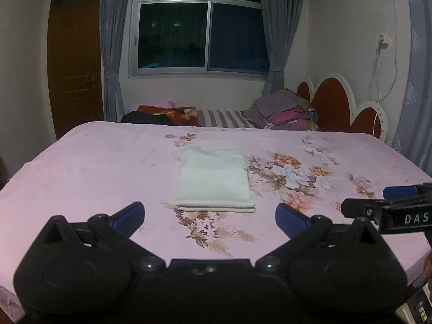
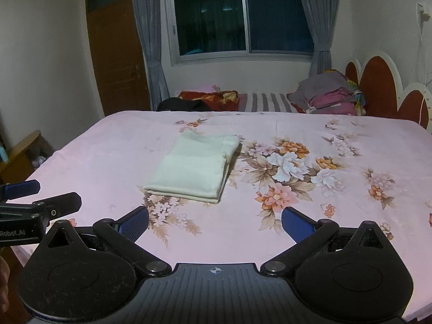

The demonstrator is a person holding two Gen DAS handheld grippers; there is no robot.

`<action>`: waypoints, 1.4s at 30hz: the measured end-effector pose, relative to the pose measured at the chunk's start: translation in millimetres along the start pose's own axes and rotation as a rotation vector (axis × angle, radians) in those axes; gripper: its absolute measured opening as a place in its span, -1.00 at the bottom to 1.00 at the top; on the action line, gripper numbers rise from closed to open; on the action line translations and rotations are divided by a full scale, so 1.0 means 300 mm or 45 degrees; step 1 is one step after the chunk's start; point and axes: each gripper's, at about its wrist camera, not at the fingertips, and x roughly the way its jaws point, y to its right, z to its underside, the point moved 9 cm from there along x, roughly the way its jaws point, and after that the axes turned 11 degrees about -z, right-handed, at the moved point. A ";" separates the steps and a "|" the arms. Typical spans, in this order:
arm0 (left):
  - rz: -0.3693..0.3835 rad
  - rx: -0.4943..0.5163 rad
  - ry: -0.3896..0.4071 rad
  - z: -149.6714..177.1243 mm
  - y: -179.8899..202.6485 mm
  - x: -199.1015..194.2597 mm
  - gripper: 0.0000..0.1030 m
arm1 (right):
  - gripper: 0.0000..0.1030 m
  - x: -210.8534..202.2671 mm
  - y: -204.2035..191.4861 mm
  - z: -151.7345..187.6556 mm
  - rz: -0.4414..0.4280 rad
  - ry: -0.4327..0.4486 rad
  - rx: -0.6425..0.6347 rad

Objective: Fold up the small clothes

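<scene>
On the pink floral bedsheet (image 1: 94, 167), L to R: left gripper (image 1: 210, 216) hovers w/ jaws spread wide, grasping nothing; white cloth (image 1: 213, 179), folded into a neat rectangle, lies flat mid-bed just ahead of it; right gripper (image 2: 215, 220) also spread apart, empty, near the bed's front edge.

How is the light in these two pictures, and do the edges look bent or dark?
Left wrist view: dim indoor light, a lamp reflection glares in the dark window; the bed edge bows from fisheye distortion, corners black. Right wrist view: same dim, pinkish cast; the folded white cloth is soft but readable, casting a faint shadow on its right; the door frame curves.
</scene>
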 end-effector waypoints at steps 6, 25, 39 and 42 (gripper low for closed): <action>0.001 0.003 -0.001 0.000 0.000 0.001 0.99 | 1.00 -0.001 -0.018 0.001 -0.005 0.001 -0.014; 0.003 0.014 0.007 -0.004 -0.013 0.004 0.99 | 1.00 -0.011 -0.019 -0.006 -0.003 0.003 -0.019; 0.017 0.012 0.004 -0.010 -0.012 -0.003 0.99 | 1.00 -0.037 -0.002 -0.014 -0.001 0.008 -0.023; 0.020 0.012 0.005 -0.012 -0.012 -0.002 0.99 | 1.00 -0.039 0.000 -0.015 0.003 0.006 -0.025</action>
